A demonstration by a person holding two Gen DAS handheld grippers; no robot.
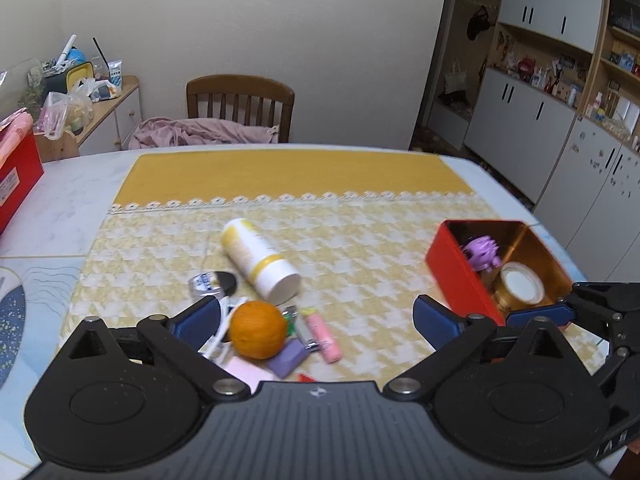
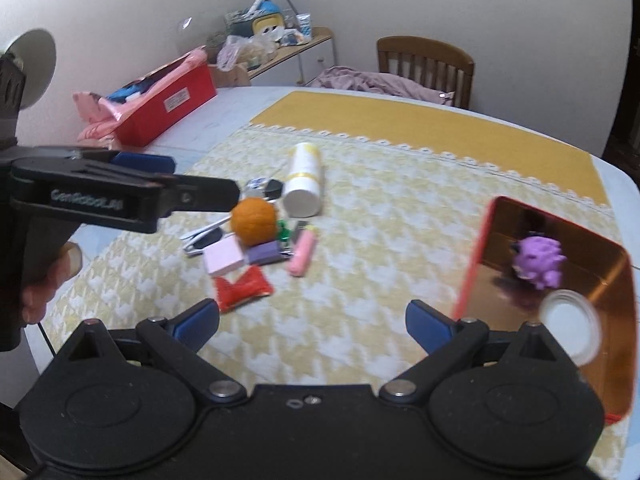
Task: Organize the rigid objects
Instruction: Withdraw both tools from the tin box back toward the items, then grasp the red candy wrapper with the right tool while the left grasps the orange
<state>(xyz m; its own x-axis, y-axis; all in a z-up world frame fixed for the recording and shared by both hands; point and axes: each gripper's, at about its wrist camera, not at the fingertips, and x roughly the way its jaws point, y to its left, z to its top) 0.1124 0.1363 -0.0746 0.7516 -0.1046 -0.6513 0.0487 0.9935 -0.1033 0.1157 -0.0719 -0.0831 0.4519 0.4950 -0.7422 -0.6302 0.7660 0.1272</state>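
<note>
The left gripper (image 1: 316,316) stands wide open above the yellow patterned tablecloth (image 1: 360,248), nothing between its blue pads (image 1: 198,320), with the near cluster of small items directly ahead of it. The right gripper (image 2: 312,322) is likewise spread wide and empty, hovering over bare cloth between the cluster and the red box (image 2: 472,264). In the right wrist view the left gripper appears from the side at the left edge, held by a hand (image 2: 44,284), its tip just beside the orange ball (image 2: 254,222). The ball rests on top of the pile, touching a purple block (image 2: 262,254) and near a pale pink block (image 2: 222,260). A pink tube (image 2: 303,254) lies just right of the purple block, and a red packet (image 2: 242,288) lies at the near end of the pile. A white and yellow bottle (image 1: 260,260) lies on its side behind the ball, cap end toward the cameras. A small black and clear item (image 1: 214,282) sits left of the bottle; its identity cannot be determined. The red box, open-topped with a gold lining, sits at the right of the cloth and holds a purple toy figure (image 1: 484,254) and a round white-lidded jar (image 1: 520,286), close together. A wooden chair (image 1: 240,106) stands behind the table (image 1: 60,216); a second red box (image 2: 168,106) sits at the table's far left.
</note>
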